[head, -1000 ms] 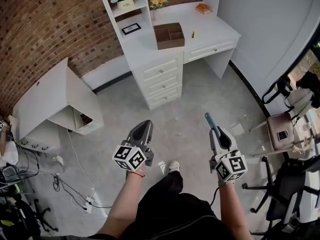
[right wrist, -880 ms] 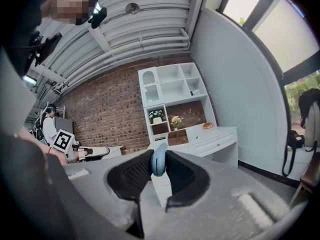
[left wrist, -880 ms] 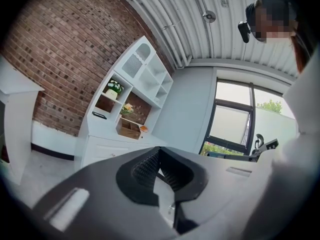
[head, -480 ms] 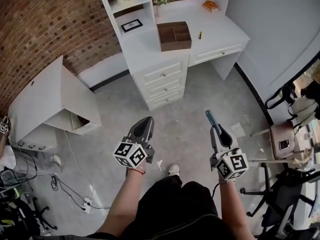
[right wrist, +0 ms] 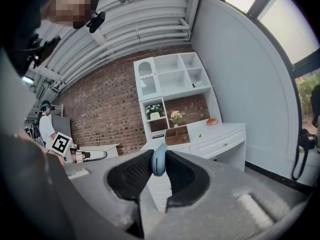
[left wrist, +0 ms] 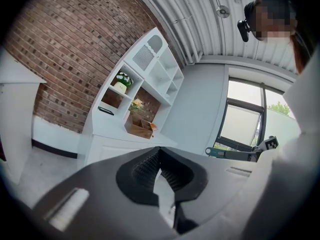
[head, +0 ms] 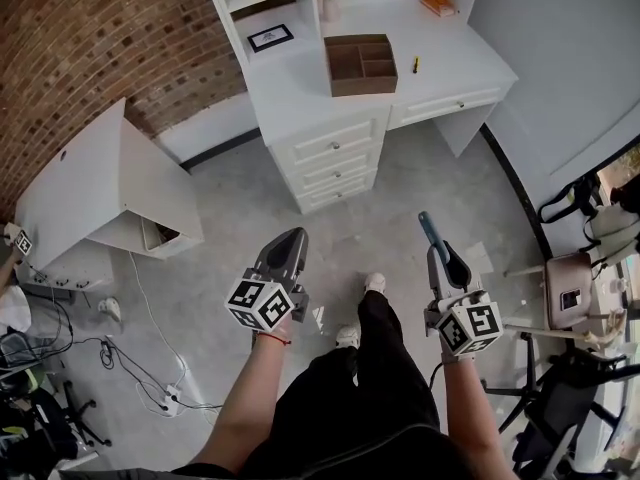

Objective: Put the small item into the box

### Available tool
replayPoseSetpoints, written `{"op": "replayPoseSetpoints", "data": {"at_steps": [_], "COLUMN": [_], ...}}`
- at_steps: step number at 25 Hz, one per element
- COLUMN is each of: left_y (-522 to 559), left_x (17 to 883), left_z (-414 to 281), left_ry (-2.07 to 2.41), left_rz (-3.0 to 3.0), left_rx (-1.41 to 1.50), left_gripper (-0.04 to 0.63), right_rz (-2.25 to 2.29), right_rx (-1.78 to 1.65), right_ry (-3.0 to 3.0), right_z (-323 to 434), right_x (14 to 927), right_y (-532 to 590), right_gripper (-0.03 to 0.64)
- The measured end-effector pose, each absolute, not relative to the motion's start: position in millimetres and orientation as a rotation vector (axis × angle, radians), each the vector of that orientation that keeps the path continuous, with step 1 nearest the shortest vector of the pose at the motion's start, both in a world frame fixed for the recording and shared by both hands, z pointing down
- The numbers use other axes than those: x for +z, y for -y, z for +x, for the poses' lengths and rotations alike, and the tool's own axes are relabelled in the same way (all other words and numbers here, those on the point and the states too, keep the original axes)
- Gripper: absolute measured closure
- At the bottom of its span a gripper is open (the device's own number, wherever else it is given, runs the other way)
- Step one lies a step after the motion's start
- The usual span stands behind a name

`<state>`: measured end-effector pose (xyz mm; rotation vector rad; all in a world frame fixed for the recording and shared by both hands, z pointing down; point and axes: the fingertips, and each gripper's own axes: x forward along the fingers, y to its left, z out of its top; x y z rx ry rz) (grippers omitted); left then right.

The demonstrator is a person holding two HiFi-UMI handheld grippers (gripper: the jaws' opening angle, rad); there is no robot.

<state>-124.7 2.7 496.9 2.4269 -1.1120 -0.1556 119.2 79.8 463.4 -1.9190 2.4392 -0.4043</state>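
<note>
A brown wooden box (head: 361, 64) with compartments stands on the white desk (head: 455, 60), far ahead of both grippers. My right gripper (head: 432, 240) is shut on a small blue item (head: 427, 228), whose end sticks out past the jaw tips. In the right gripper view the blue item (right wrist: 158, 163) is pinched between the pads, with the box (right wrist: 176, 135) beyond it. My left gripper (head: 286, 252) is shut with nothing in it, held level with the right one above the floor. The left gripper view shows its tips (left wrist: 159, 152) touching and the box (left wrist: 141, 128) in the distance.
A shelf unit (head: 262, 8) with flowers and a frame rises at the desk's left. A small yellow thing (head: 415, 64) and an orange thing (head: 438, 3) lie on the desk. A tipped white cabinet (head: 100, 198) lies at left, chairs (head: 565, 288) at right, cables (head: 150, 368) on the floor.
The person has stepped forward, one leg now out in front. The desk and box have shifted right in the head view. Both grippers keep their pose, and the right still holds the blue item.
</note>
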Motion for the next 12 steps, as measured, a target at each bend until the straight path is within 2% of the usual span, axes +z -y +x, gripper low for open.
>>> {"op": "replayPoseSetpoints", "data": {"at_steps": [12], "left_y": [91], "left_x": [487], "left_z": [-104], "left_ry": [1.165], "left_rz": [2.43], "left_rx": [-0.16], "left_gripper": [0.594], "right_rz": [-1.806], "right_rx": [-0.385], "right_ry": [-2.486], "right_z": [135], "right_x": [460], "right_y": [30], "right_gripper": [0.54]}}
